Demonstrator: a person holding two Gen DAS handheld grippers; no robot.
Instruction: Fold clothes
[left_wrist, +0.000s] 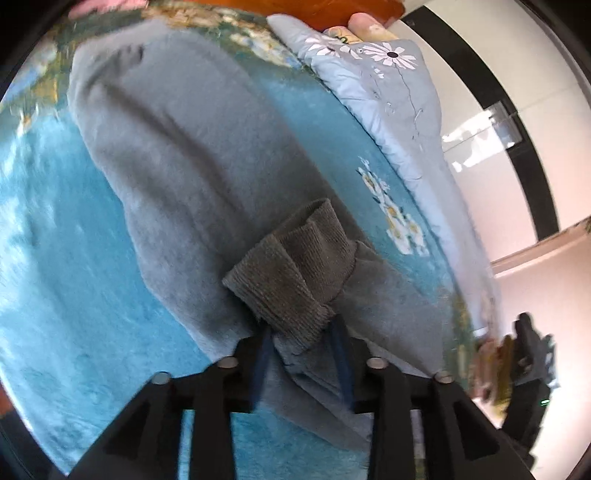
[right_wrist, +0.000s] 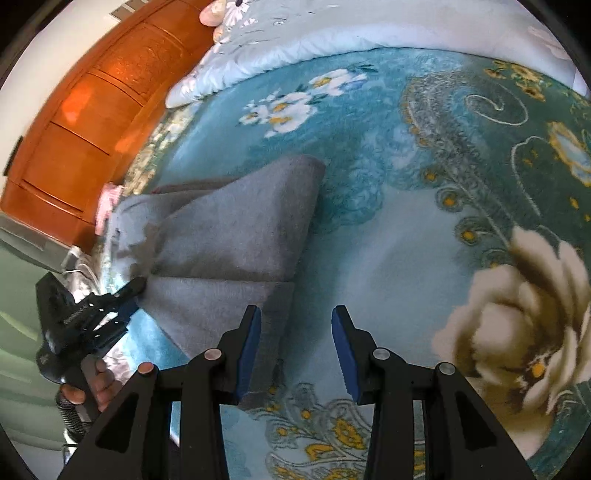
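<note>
A grey sweatshirt (left_wrist: 177, 155) lies partly folded on a teal flowered blanket (left_wrist: 55, 258). My left gripper (left_wrist: 301, 343) is shut on its ribbed sleeve cuff (left_wrist: 295, 269), which bunches up between the blue pads. In the right wrist view the same gripper (right_wrist: 131, 295) holds the near left edge of the sweatshirt (right_wrist: 236, 229), with a hand on its handle. My right gripper (right_wrist: 295, 332) is open just above the blanket. Its left finger (right_wrist: 251, 332) overlaps the corner of the folded lower layer; nothing is between the pads.
A light blue quilt with daisies (right_wrist: 295, 37) is heaped along the far side of the bed. An orange wooden headboard (right_wrist: 92, 110) stands at the left, with a pink item (right_wrist: 107, 203) below it. The blanket (right_wrist: 406, 240) spreads wide to the right of the sweatshirt.
</note>
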